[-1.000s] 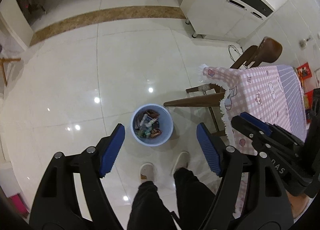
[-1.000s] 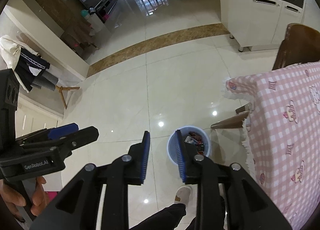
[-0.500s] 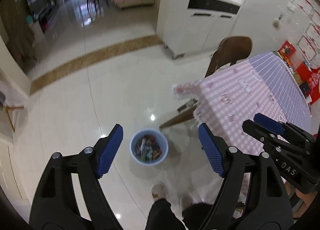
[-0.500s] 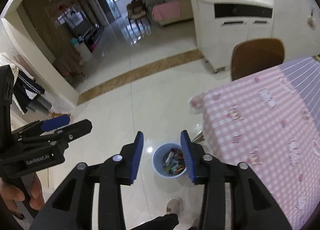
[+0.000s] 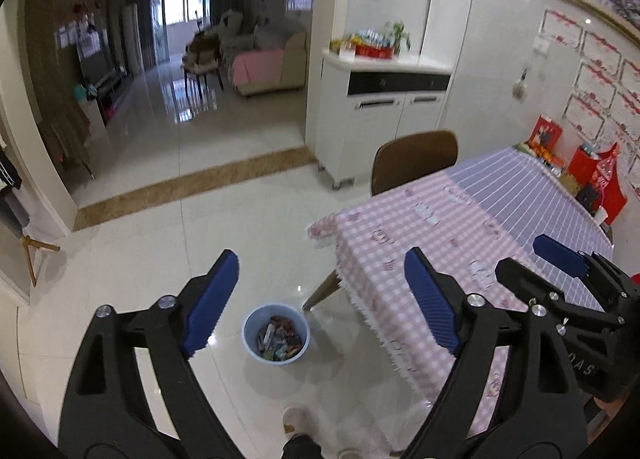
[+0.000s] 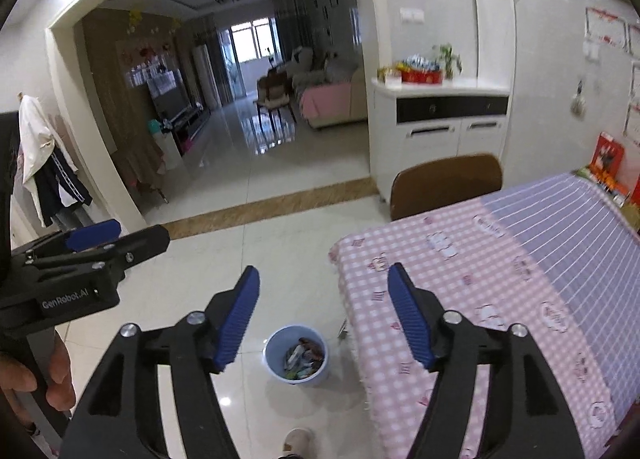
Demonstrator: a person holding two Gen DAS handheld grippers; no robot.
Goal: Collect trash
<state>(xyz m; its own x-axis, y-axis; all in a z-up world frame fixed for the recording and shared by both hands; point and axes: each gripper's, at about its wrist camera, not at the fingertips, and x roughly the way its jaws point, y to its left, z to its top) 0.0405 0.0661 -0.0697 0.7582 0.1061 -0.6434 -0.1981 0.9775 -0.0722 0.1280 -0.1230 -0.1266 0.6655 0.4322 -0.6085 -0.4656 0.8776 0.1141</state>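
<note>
The glossy white tiled floor fills most of both views, and you stand on it facing the room, with both tools raised level rather than aimed down at anything. At your two o'clock is the table under a pink checked and lilac striped cloth; its near surface shows no litter that I can make out, which may be why neither tool reaches toward it. A brown wooden chair is tucked against its far edge at one o'clock. Your left gripper has its blue pads spread wide and carries nothing; your right gripper is also parted, a little less widely, and equally bare. The small round pale-blue plastic waste bin sits on the floor at twelve o'clock, just beside the table corner, within easy dropping range. It holds the trash, a jumble of crumpled wrappers covering its bottom. By my judgement, the collecting looks largely done.
</note>
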